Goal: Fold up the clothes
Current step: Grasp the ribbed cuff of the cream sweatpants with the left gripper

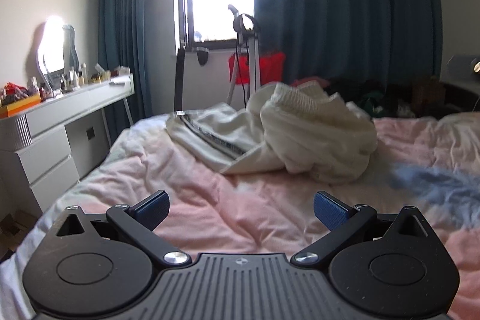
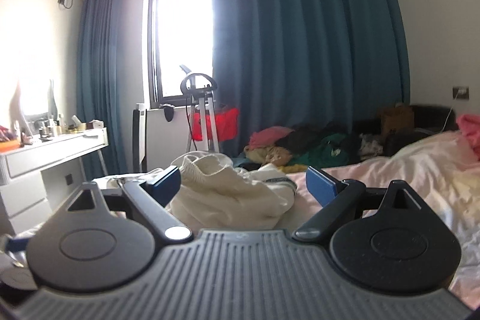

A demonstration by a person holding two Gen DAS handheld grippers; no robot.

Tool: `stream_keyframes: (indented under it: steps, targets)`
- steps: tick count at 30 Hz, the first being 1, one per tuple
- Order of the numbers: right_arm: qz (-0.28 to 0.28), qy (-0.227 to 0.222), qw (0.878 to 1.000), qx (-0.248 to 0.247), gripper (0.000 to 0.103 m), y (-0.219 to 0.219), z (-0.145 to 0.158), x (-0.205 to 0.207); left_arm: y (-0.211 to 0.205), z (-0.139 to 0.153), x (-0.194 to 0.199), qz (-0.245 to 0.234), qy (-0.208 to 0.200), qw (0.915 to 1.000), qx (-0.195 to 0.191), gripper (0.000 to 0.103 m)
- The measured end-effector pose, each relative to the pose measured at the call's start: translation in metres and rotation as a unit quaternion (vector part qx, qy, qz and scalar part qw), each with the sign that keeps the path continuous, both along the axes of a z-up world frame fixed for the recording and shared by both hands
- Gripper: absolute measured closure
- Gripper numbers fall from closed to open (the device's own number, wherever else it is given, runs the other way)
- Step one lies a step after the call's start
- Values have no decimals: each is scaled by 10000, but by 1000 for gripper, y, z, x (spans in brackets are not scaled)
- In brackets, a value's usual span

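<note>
A crumpled cream-white garment (image 1: 288,137) with a dark striped band lies bunched on the pink bedcover (image 1: 210,200). My left gripper (image 1: 241,210) hovers open over the bedcover, a short way in front of the garment, with nothing between its blue pads. A blurred light-blue cloth (image 1: 438,185) lies to the right of it. In the right wrist view the same cream garment (image 2: 231,194) fills the gap just ahead of my right gripper (image 2: 243,185), which stands open and low; whether its fingers touch the cloth I cannot tell.
A white dresser (image 1: 60,122) crowded with bottles stands left of the bed. A garment steamer stand (image 2: 201,110) and a red bag (image 2: 219,122) sit under the window. A heap of mixed clothes (image 2: 306,146) lies beyond the bed by the blue curtains (image 2: 300,50).
</note>
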State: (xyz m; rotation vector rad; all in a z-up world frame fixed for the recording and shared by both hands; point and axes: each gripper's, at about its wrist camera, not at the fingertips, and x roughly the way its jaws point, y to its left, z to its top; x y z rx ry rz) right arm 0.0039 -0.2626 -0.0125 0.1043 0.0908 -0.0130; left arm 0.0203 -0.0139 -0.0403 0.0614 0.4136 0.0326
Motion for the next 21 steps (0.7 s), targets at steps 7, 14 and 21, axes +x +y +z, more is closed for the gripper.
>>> stream_keyframes:
  steps: [7, 14, 21]
  targets:
    - [-117, 201, 9988, 424, 11, -31, -14, 12, -7, -18, 82, -201, 672, 9964, -477, 1]
    - [-110, 743, 9954, 591, 11, -48, -35, 46, -19, 8, 221, -65, 919, 9846, -1486, 1]
    - [-391, 1050, 9899, 867, 11, -64, -61, 83, -44, 34, 362, 274, 1237, 9740, -1878, 1]
